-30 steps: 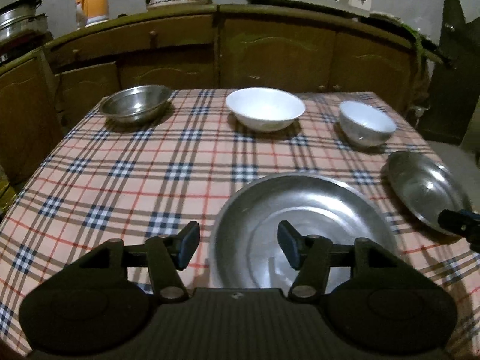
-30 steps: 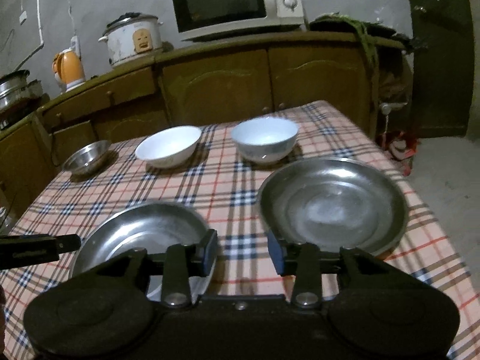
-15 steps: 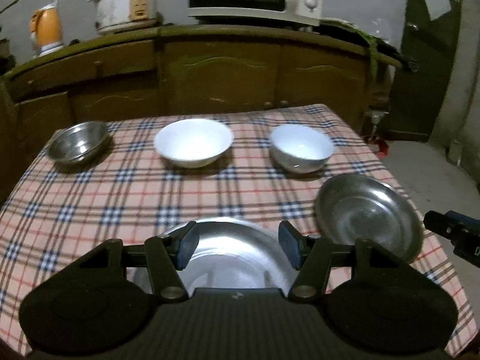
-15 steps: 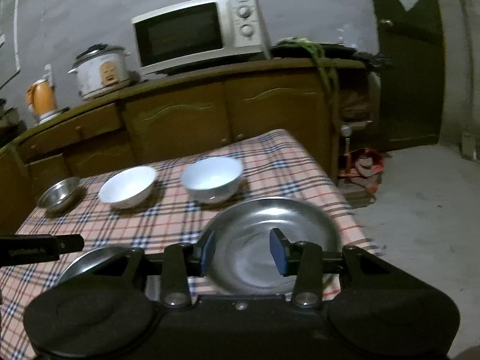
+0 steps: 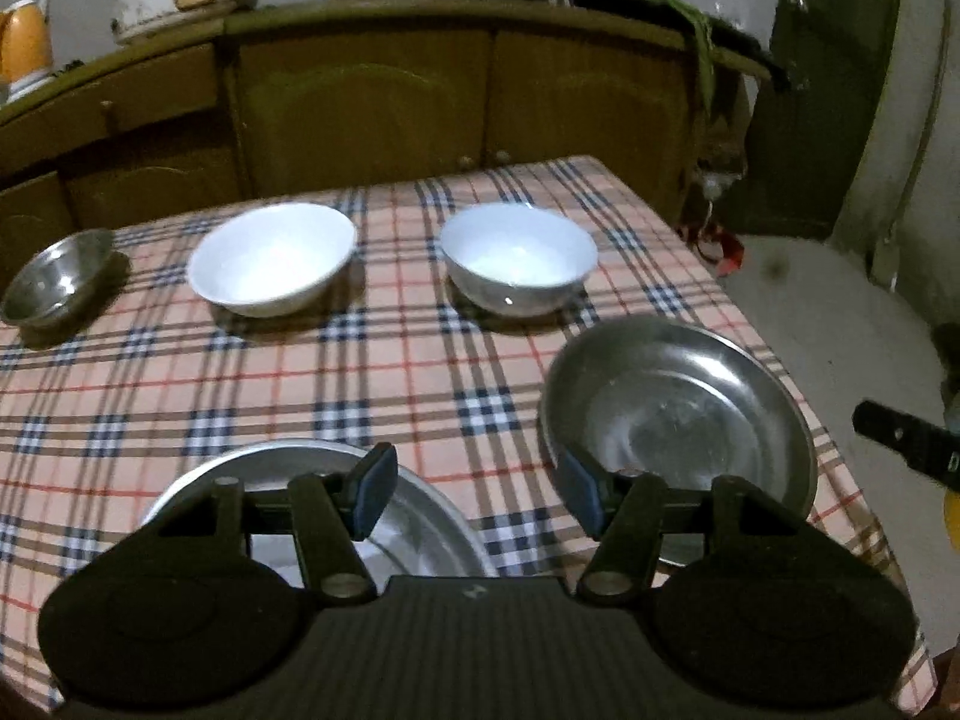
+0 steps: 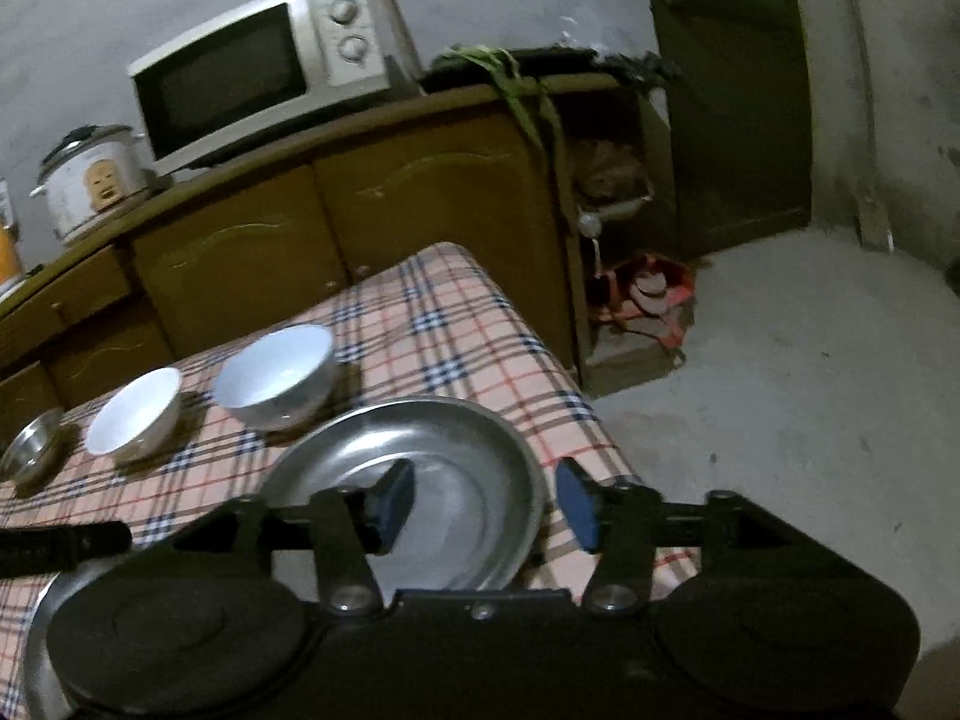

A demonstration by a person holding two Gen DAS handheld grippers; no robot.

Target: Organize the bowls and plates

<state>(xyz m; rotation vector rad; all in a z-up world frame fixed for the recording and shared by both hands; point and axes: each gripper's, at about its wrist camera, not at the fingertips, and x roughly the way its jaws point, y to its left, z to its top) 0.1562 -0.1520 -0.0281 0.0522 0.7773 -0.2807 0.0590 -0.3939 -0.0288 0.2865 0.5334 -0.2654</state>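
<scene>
- Left wrist: my left claw (image 5: 474,495) gapes about halfway, holding nothing, above the checked cloth (image 5: 360,372) between near plate (image 5: 420,531) and right plate (image 5: 678,414). Two white bowls (image 5: 273,258) and a steel bowl (image 5: 54,282) sit farther back.
- Right wrist: my right claw (image 6: 486,507) has just been opening; its jaws straddle the right plate's (image 6: 420,450) rim without pressing it.

On the checked tablecloth (image 5: 390,372), far row, left to right: small steel bowl (image 5: 57,285), wide white bowl (image 5: 273,267), deeper white bowl (image 5: 519,258). Nearer, two steel plates: left steel plate (image 5: 420,516) at the near edge, right steel plate (image 5: 678,414) by the right edge, just in front of the deeper white bowl. Behind the table, a cabinet (image 6: 420,192); on it, rice cooker (image 6: 90,180) left of microwave (image 6: 258,66). Right of the cabinet, a door (image 6: 732,90).
</scene>
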